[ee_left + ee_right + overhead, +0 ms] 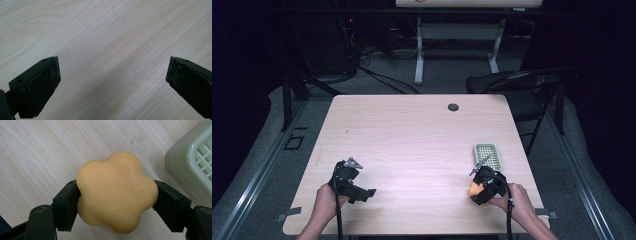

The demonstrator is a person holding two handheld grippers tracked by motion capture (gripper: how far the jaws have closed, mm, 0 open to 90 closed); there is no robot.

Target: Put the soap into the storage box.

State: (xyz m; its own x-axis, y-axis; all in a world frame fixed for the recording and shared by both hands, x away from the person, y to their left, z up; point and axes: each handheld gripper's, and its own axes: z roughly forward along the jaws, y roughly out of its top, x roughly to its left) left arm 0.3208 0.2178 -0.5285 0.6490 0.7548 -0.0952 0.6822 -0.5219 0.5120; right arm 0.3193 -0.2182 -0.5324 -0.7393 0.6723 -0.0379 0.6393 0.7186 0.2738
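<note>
The flower-shaped orange soap sits clamped between the two black pads of the right gripper, just above the wooden table, one pad pressing each side. The pale green slotted basket lies near the soap, apart from it. In the high view the basket lies just beyond the right gripper. Well to the left of the basket, the left gripper hovers over bare wood, its jaws spread wide and holding nothing.

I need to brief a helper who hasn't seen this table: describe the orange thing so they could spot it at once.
Start at the pale wooden table and go to its near right corner, where the right gripper is. Clamped between its black pads is a yellow-orange flower-shaped soap: smooth, lobed and solid, unlike the pale green slotted basket just beyond it.
</note>
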